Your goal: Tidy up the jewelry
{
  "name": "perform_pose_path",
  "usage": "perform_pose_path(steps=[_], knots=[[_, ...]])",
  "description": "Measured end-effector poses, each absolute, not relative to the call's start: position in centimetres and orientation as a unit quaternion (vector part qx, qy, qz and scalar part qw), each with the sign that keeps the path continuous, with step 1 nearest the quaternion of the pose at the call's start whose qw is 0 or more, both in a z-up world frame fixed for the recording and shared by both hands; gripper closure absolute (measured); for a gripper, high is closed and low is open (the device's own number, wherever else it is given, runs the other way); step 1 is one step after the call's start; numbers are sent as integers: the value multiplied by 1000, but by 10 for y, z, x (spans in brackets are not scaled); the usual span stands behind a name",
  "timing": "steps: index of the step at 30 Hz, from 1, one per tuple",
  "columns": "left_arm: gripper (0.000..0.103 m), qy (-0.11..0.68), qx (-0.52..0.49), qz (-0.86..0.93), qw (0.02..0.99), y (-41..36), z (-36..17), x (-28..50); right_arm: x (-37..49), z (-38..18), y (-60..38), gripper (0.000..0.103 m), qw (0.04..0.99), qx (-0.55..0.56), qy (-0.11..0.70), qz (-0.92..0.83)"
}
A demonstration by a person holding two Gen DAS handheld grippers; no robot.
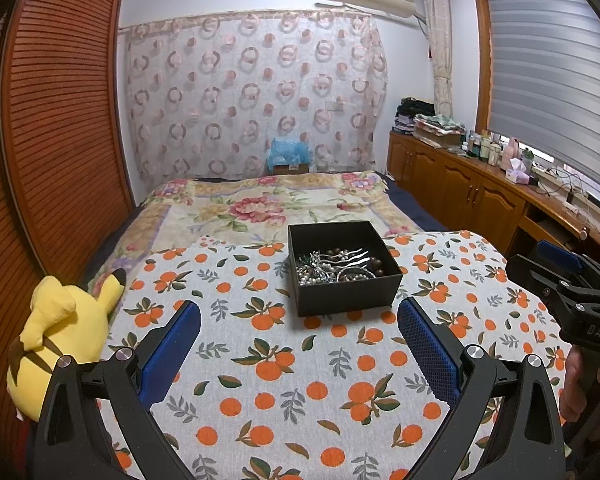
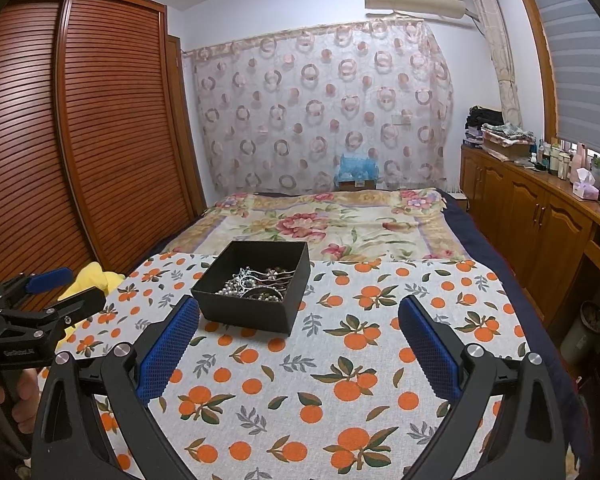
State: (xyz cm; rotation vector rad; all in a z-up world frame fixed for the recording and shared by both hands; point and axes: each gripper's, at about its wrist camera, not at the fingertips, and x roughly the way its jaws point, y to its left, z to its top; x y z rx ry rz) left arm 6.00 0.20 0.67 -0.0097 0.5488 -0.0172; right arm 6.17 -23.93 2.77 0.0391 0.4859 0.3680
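A black open box [image 1: 342, 292] stands on the orange-print cloth [image 1: 260, 360], holding a tangle of jewelry [image 1: 336, 268]: pearl strands, dark beads and silver hair combs. In the right wrist view the box [image 2: 252, 308] and its jewelry [image 2: 256, 284] sit ahead and to the left. My left gripper [image 1: 300, 312] is open and empty, just short of the box. My right gripper [image 2: 300, 312] is open and empty, with its left finger [image 2: 168, 344] close to the box's near corner. Each gripper shows at the edge of the other's view, the right [image 1: 572, 292] and the left [image 2: 40, 304].
A yellow plush toy [image 1: 60, 340] lies at the cloth's left edge beside the slatted wardrobe [image 1: 52, 140]. A floral bedspread [image 1: 268, 204] stretches behind the box. Wooden cabinets [image 1: 460, 184] with bottles run along the right wall.
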Motion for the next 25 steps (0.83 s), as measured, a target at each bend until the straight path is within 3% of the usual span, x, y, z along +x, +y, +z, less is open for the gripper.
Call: perform_pose_path(steps=[25], knots=[[8, 275, -6, -5, 961, -4, 8, 61, 62, 27, -240, 3, 954, 20, 238, 180]])
